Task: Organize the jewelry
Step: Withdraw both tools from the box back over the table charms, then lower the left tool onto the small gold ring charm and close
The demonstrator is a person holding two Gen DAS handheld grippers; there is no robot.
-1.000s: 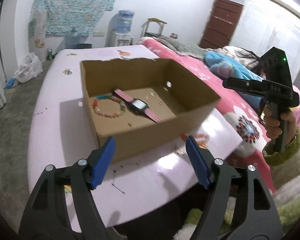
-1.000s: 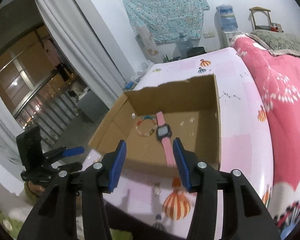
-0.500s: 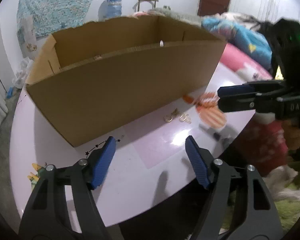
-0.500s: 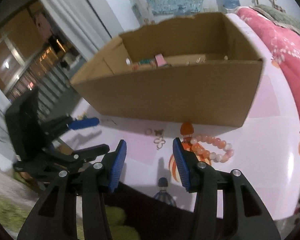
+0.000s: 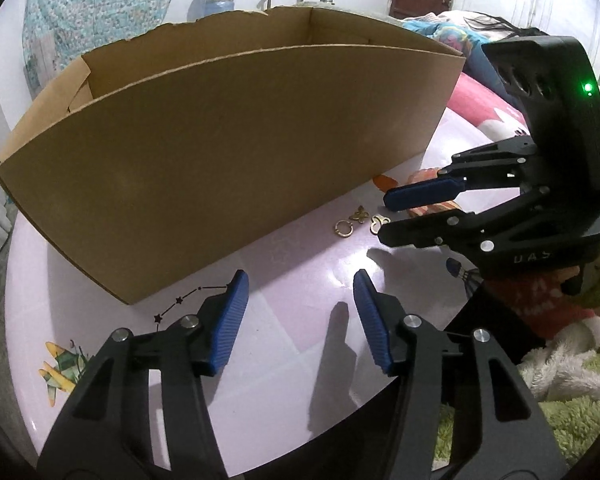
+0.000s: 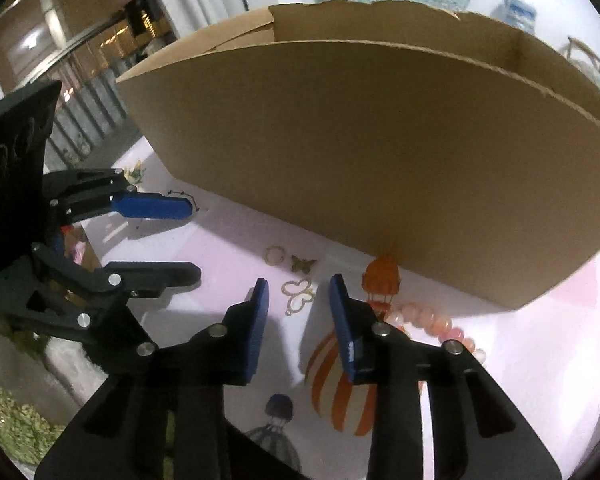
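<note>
on the far left sits the left claw [image 5: 298, 284], low over a pale pink bench [image 5: 260, 360] printed with cartoons. its blue pads [image 5: 236, 300] are narrowing with nothing between them, only bare bench top. straight ahead of it, beyond its tips, stands a brown cardboard box [image 5: 228, 152]; its near wall fills the view, so the inside is hidden.

ahead and to the right of the left claw, just in front of the box wall, lie three small gold pieces: a ring [image 6: 275, 255], a dark butterfly charm [image 6: 303, 264] and an open butterfly-outline charm [image 6: 298, 294].

further right comes the right claw [image 6: 298, 286], tilted down at the bench. its jaws are closing and are only narrowly apart, and the butterfly-outline charm lies between its tips, not yet pinched as far as can be seen. the ring and dark butterfly lie just past its tips.

to the right of the right claw, partly hidden behind its right finger, lies a pink bead bracelet [image 6: 440, 326], near the box's corner, beside a printed orange balloon [image 6: 380, 280].
</note>
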